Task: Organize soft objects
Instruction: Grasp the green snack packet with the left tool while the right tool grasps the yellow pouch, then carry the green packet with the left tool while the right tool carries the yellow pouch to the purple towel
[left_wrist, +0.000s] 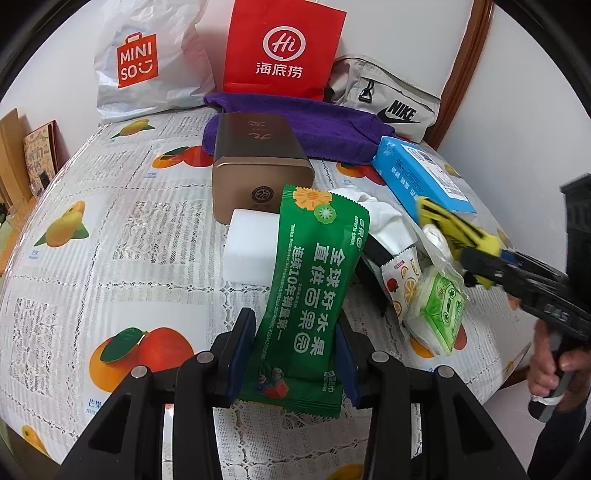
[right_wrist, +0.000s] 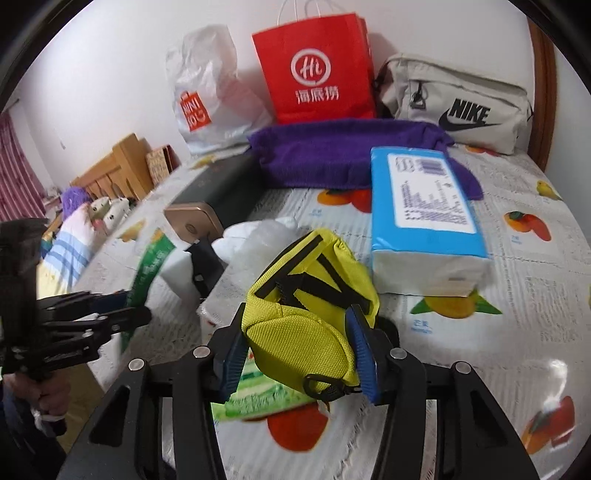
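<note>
Two hand-held grippers are seen, each clenched on a soft thing above the surface (left_wrist: 110, 236), which is covered by a fruit-printed cloth. The left hand-held gripper (left_wrist: 295, 354) is closed on a green snack packet (left_wrist: 314, 288): its blue pads (left_wrist: 242, 354) press the lower part of the packet from both sides, and the packet stands up tilted to the right, in front of a white foam block (left_wrist: 251, 251). The right hand-held gripper (right_wrist: 299, 354) is clamped on a yellow pouch (right_wrist: 310, 310) with black straps; its pads (right_wrist: 364, 354) press the pouch's near end, and the pouch is held off the cloth. In the left wrist view the same pouch (left_wrist: 454, 229) is seen at the right, gripped by the right tool, with a person's hand (left_wrist: 554, 369) on the handle.

Beneath and beside the pouch, a small green tissue packet (left_wrist: 439, 310) and a fruit-printed sachet (left_wrist: 402, 280) lie near a crumpled white cloth (left_wrist: 384, 218). A gold tin (left_wrist: 258, 162) lies just behind the foam block. A blue tissue pack (right_wrist: 424, 206) lies to the right of the pouch. Farther back a purple towel (right_wrist: 343, 151) is spread, and against the wall stand a white MINISO bag (left_wrist: 147, 62), a red paper bag (right_wrist: 317, 70) and a grey NIKE bag (right_wrist: 454, 107).
</note>
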